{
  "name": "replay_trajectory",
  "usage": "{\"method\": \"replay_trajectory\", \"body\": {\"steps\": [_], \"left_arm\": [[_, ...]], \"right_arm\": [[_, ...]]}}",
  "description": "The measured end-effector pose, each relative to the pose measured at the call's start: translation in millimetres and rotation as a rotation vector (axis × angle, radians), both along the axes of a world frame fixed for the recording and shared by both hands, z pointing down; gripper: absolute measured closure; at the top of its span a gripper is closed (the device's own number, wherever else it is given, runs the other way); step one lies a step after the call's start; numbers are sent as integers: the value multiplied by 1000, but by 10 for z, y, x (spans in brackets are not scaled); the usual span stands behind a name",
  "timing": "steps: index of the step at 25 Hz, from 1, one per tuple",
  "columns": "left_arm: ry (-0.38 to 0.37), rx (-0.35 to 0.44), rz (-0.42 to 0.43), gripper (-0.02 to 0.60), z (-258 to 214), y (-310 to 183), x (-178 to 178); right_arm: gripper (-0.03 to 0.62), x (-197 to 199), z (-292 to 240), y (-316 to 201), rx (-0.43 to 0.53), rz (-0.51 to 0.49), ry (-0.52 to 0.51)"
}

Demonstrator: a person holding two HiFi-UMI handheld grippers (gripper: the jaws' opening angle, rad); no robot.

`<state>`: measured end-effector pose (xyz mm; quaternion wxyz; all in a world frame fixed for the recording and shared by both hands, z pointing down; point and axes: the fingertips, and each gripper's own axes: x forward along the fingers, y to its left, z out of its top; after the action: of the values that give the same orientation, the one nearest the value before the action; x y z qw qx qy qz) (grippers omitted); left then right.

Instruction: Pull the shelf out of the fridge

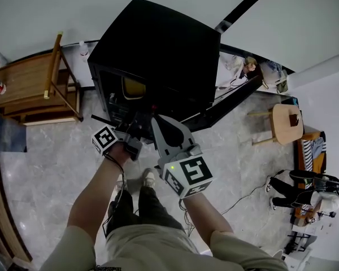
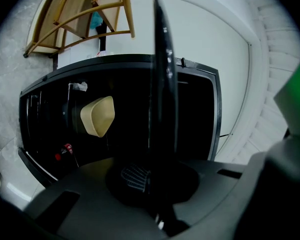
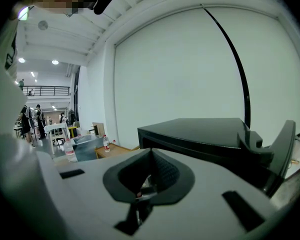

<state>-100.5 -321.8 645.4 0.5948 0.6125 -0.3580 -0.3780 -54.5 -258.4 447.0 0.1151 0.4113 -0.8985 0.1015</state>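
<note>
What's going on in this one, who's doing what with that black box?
A person stands at a black mini fridge with its door open, a gripper in each hand. The left gripper reaches into the opening, and its fingers are shut on the edge of a thin dark shelf, seen edge-on. The right gripper hangs beside it near the fridge front, shut and holding nothing.

bare floor [image 1: 45, 174] before fridge [image 1: 158, 44], door [image 1: 226, 103] rightward
</note>
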Motion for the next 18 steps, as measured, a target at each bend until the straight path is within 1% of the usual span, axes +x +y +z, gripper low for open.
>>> {"method": "replay_trajectory", "body": {"steps": [8, 10, 12, 15, 16, 18], "left_arm": [[13, -15, 9, 569, -27, 179, -14], [6, -17, 7, 569, -29, 212, -24], [-17, -22, 5, 569, -7, 254, -41], [-93, -50, 22, 569, 84, 350, -65], [-99, -53, 30, 571, 117, 399, -75], [-61, -50, 33, 571, 160, 522, -109]], "right_arm": [[597, 60, -78, 105, 13, 16, 8], [597, 79, -94, 132, 12, 21, 8], [597, 112, -113, 152, 10, 31, 4], [597, 156, -149, 168, 15, 40, 7], [597, 167, -163, 176, 17, 41, 10], [597, 188, -189, 200, 19, 40, 16]]}}
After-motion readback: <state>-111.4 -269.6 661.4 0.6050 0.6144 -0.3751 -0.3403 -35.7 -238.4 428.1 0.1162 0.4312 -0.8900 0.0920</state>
